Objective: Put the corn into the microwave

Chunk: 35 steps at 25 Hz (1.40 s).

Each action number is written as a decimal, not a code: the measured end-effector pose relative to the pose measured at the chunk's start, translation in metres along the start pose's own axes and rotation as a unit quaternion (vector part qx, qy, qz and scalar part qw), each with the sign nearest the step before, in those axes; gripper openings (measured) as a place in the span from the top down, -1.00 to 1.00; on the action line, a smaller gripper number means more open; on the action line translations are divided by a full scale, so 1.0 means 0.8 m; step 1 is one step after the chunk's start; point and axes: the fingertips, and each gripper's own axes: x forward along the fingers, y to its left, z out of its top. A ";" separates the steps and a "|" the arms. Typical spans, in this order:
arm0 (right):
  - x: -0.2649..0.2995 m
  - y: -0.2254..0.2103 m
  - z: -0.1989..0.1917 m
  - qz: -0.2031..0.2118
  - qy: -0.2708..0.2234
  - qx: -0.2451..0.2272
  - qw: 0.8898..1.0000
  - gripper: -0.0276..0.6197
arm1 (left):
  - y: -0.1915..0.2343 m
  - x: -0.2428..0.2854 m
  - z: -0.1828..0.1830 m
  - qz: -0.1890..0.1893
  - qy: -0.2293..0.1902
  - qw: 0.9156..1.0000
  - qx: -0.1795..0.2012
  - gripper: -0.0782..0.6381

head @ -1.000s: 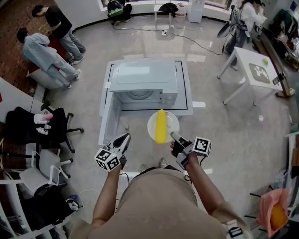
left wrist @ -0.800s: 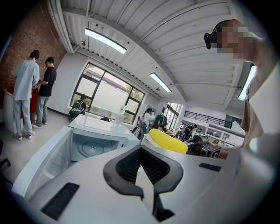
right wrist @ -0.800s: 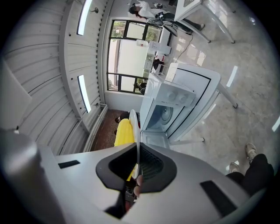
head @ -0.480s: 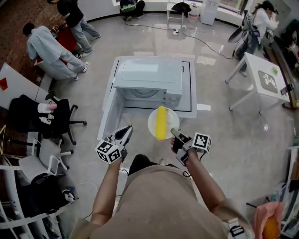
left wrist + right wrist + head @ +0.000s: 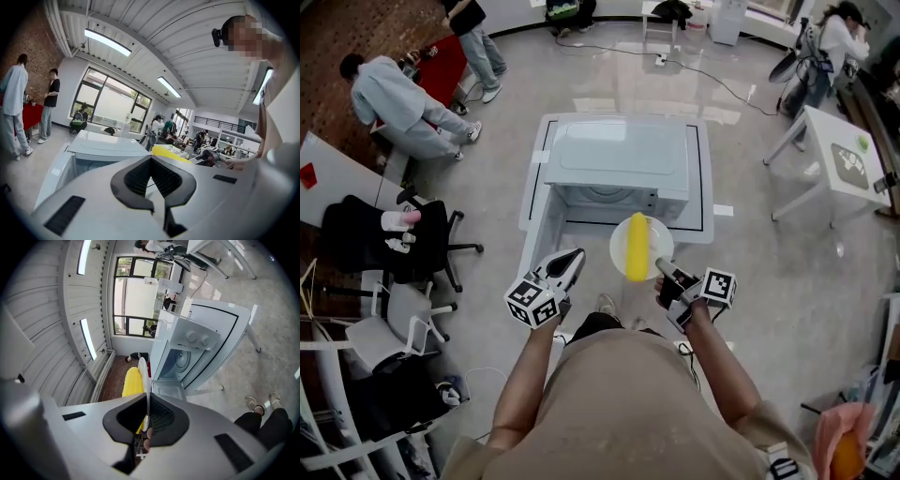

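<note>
The right hand-held gripper [image 5: 661, 266] is clamped on the near rim of a white plate [image 5: 618, 246]. The corn [image 5: 637, 247] lies on this plate, just near of the open microwave [image 5: 619, 155] on the bench [image 5: 703, 192]. The left hand-held gripper [image 5: 573, 258], jaws together and empty, hovers left of the plate.

Open lab-style work hall: polished grey floor [image 5: 787, 281], office chairs [image 5: 394, 244], white tables [image 5: 848, 164], big windows [image 5: 105, 101], brick wall [image 5: 28, 42], people [image 5: 394, 98] working.
</note>
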 end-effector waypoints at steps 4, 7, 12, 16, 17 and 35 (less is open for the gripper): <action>0.027 -0.007 0.007 -0.006 -0.011 0.002 1.000 0.87 | 0.042 0.001 -0.004 0.012 0.008 1.000 0.003 0.78; 0.045 -0.009 0.009 0.000 -0.015 -0.006 1.000 0.87 | 0.071 -0.001 -0.005 0.021 0.010 1.000 -0.019 0.78; 0.064 -0.019 0.006 0.000 -0.015 -0.003 1.000 0.87 | 0.107 0.003 0.008 0.022 -0.007 0.999 -0.048 0.78; 0.082 -0.027 0.005 -0.011 -0.013 -0.005 1.000 0.87 | 0.129 0.005 0.008 0.013 0.003 0.998 -0.064 0.78; 0.086 -0.027 0.004 -0.011 -0.012 -0.006 1.000 0.86 | 0.134 0.005 0.008 0.011 0.005 0.997 -0.071 0.78; 0.136 -0.089 0.016 -0.027 -0.033 -0.009 0.999 0.86 | 0.186 0.028 -0.035 0.055 0.036 0.997 -0.044 0.78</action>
